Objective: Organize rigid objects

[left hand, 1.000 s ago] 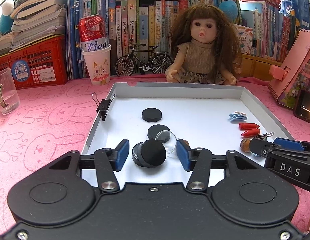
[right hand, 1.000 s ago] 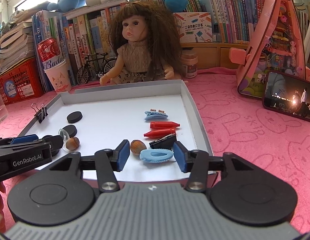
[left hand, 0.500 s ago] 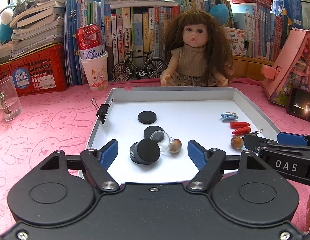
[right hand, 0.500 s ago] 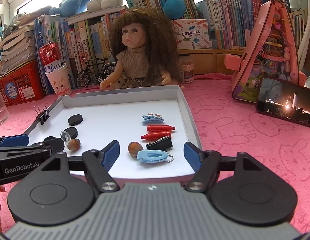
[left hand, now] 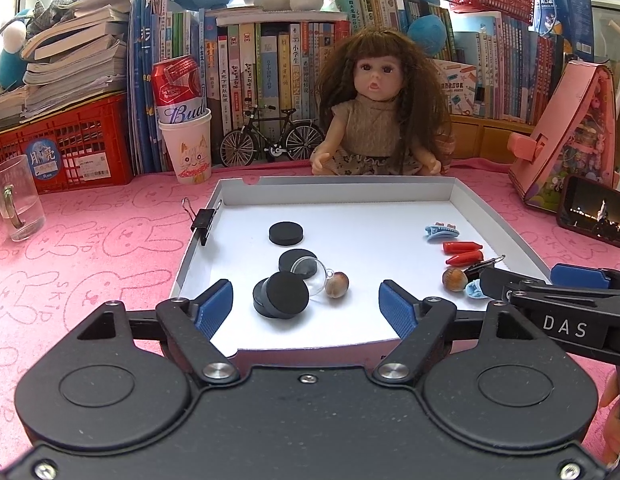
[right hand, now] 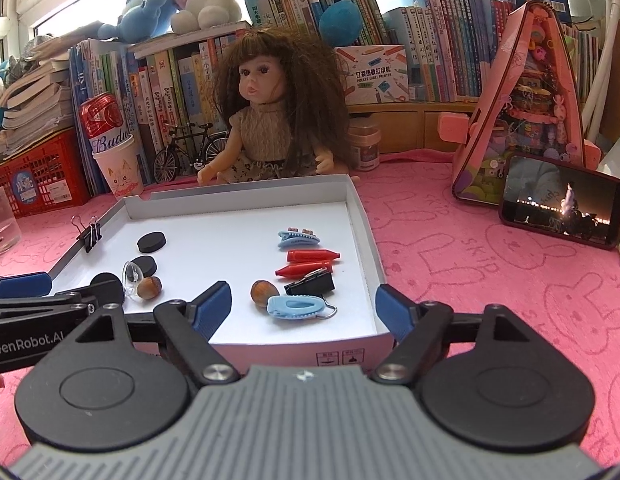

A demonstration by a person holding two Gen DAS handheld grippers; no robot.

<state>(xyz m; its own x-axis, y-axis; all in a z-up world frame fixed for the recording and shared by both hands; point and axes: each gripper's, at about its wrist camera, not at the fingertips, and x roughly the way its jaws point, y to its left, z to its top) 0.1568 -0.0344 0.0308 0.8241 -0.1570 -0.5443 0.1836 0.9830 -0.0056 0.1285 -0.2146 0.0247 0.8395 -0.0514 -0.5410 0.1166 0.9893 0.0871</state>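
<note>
A white tray (left hand: 494,216) lies on the pink cloth. In the left wrist view it holds black discs (left hand: 281,294), a clear dome (left hand: 310,276), a hazelnut (left hand: 336,285), red pegs (left hand: 462,252) and a blue clip (left hand: 441,233). My left gripper (left hand: 305,306) is open and empty above the tray's near edge, the stacked discs just beyond it. In the right wrist view my right gripper (right hand: 303,306) is open and empty over a hazelnut (right hand: 263,292), a light-blue clip (right hand: 295,306) and a black binder clip (right hand: 312,283).
A doll (left hand: 380,112) sits behind the tray. A paper cup with a can (left hand: 187,140), a toy bicycle (left hand: 271,138) and books stand at the back. A glass (left hand: 13,200) is at the left. A phone (right hand: 562,200) and pink house (right hand: 526,112) stand at the right.
Both grippers opened wide and drew back from the tray. The left one let go of the stacked black discs, which rest in the tray.
</note>
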